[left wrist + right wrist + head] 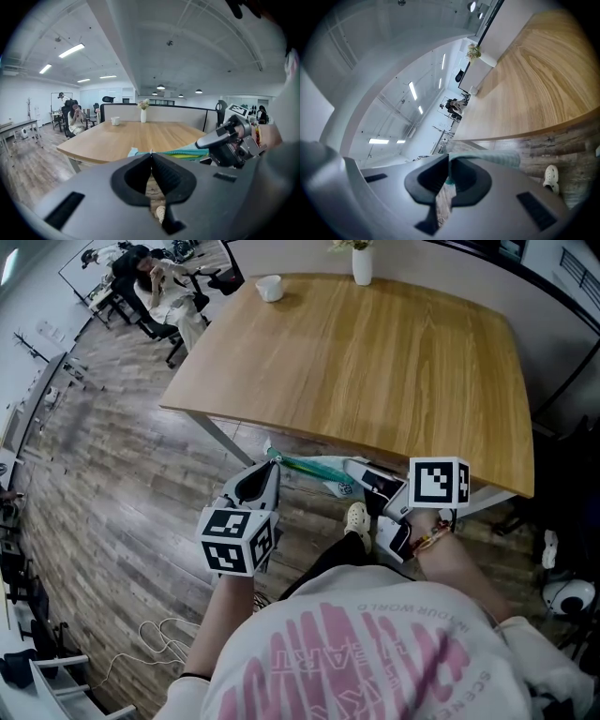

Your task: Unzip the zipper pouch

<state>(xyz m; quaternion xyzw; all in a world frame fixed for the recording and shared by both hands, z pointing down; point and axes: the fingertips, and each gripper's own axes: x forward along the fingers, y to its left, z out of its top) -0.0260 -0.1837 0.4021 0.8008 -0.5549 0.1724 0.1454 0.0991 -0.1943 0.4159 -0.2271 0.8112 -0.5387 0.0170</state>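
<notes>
Teal fabric marks the zipper pouch (314,468). We find it held in the air between the two grippers, just short of the near edge of the wooden table (375,362) and above the plank floor (112,484), touching neither.

Tools: the left gripper (272,459) has its jaws closed to a thin slit on one end of the pouch. Its own view shows the pads meeting where the teal band begins. The right gripper (353,469) is pinched just as tightly on the opposite end, with teal cloth caught between its pads.

Progress: we judge the grasping stage complete, since both ends are secured and the pouch is drawn out between the grippers. We cannot confirm the unzipping itself. No view shows the slider plainly, nor any teeth parted. A thin yellow-green line under the teal band in the left gripper view may be an opening or only trim. We therefore rate the slider's run along the band as outstanding, or at most begun.

Condition: the pouch is slim, soft and long. It is teal along the zip edge, with a pale body below bearing a small printed mark near the right gripper. It is stretched nearly straight, and no contents are visible.
</notes>
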